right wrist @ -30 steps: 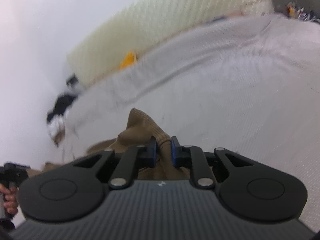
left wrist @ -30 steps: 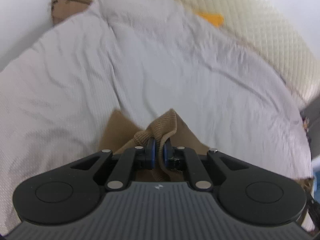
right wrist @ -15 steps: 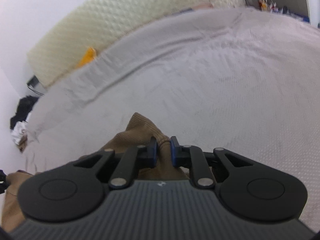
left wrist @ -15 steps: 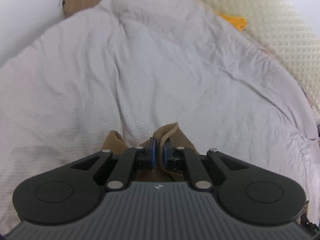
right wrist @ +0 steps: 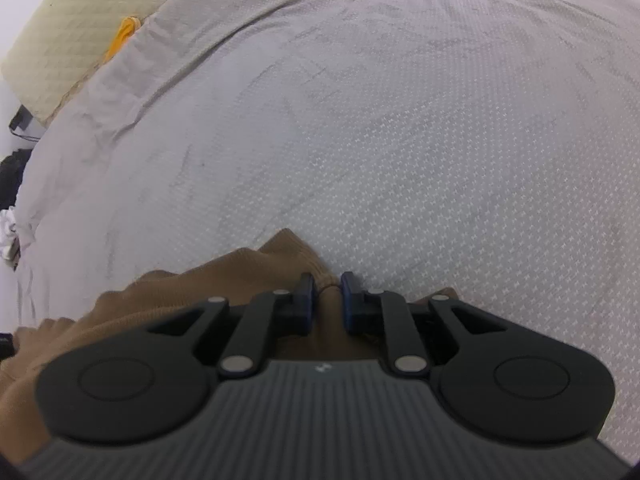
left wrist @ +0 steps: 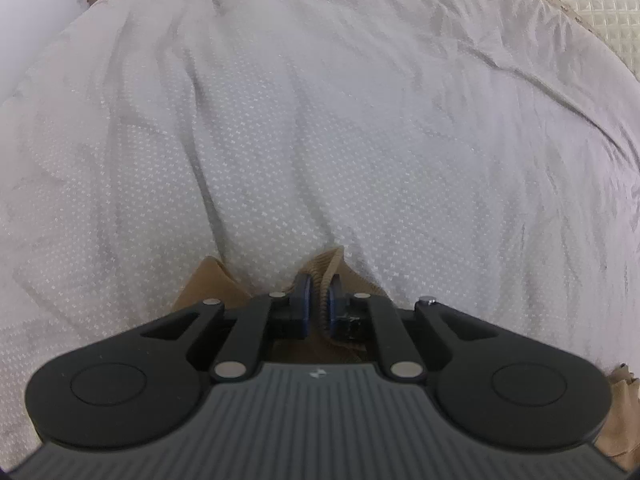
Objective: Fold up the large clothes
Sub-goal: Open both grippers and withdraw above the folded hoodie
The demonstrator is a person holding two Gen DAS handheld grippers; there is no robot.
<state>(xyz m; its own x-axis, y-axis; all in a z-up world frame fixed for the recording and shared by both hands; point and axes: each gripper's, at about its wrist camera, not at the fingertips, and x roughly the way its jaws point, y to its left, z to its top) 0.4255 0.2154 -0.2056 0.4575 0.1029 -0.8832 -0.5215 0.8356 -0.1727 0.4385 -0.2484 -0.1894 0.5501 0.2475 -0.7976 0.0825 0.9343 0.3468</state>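
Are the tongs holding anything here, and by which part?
Both hold the brown knit garment by a ribbed edge: the left tongs and right tongs are each shut on it, above the grey bedspread.

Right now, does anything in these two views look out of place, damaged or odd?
Nothing looks damaged or spilled. The left gripper and the right gripper each pinch the brown garment over the wrinkled grey bedcover. Only a yellow item is wedged between cover and cream mattress.
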